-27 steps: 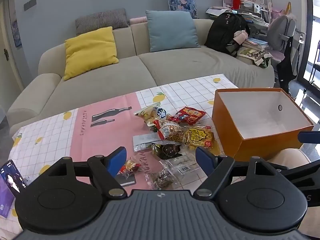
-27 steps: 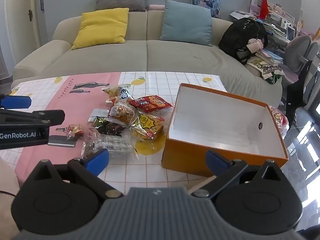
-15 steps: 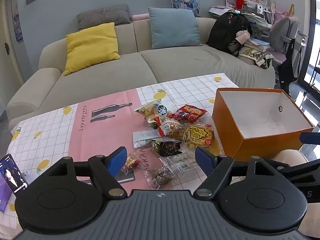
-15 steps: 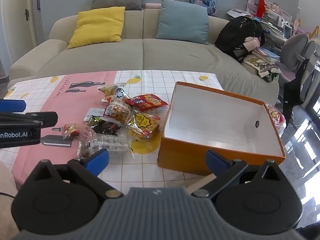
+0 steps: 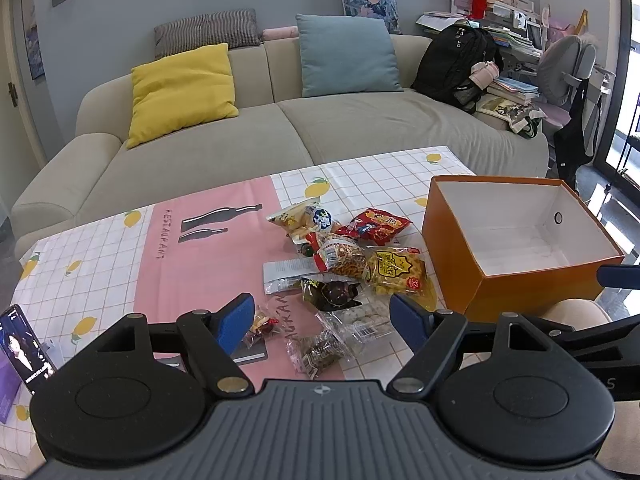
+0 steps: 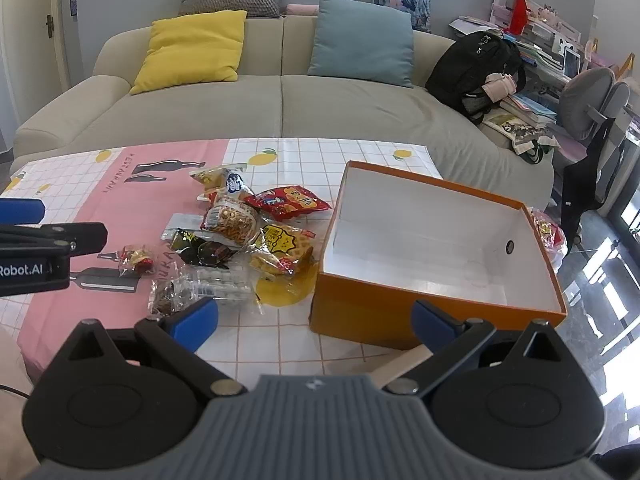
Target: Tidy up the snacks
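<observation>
Several snack packets lie heaped mid-table: a red packet [image 5: 374,226] [image 6: 289,202], a yellow one [image 5: 396,272] [image 6: 282,250], a peanut bag [image 5: 340,256] [image 6: 232,220], a dark packet [image 5: 332,292] and clear packs [image 5: 320,350]. Right of the heap stands an orange box [image 5: 452,256] [image 6: 360,312], white inside and holding nothing. My left gripper [image 5: 322,318] hovers open above the near packets, nothing between its blue pads. My right gripper [image 6: 316,318] hangs open over the box's near left corner, holding nothing. In the right wrist view the left gripper's side shows at the left edge.
The table wears a pink and white checked cloth [image 5: 120,248] with lemons. A phone [image 5: 24,350] stands at its near left. Behind runs a beige sofa [image 5: 360,128] with yellow and blue cushions and a black backpack [image 5: 456,64]. A chair and cluttered desk stand far right.
Both views have tilted slightly, so the table and box sit a little lower in frame. Snacks and box have not moved; both grippers stay open.
</observation>
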Demonstrator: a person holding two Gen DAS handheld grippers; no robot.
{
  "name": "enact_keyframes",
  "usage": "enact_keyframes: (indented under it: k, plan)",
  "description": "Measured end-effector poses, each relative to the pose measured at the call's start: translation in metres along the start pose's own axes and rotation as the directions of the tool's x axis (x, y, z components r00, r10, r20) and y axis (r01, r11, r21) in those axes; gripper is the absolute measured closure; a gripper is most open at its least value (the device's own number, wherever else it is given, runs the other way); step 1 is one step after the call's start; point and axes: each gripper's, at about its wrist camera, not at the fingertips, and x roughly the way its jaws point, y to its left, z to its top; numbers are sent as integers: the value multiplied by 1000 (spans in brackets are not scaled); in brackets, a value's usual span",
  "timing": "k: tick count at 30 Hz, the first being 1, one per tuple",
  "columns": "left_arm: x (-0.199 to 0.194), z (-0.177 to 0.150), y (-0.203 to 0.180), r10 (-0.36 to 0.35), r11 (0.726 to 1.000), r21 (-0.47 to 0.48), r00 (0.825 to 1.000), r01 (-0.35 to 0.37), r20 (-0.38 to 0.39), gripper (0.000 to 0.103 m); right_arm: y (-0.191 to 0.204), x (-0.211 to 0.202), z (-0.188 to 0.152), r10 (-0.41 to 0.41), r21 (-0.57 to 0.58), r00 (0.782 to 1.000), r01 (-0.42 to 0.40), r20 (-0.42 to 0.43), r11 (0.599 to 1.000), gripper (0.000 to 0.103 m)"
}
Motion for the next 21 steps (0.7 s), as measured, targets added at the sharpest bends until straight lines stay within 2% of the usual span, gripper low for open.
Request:
enact_keyframes:
  k: [21]
  plan:
    - [-1,-1,3,-19,1000,-17,1000,19,-3,13,0,3,0,-8,1,1000,8,-19,1000,3]
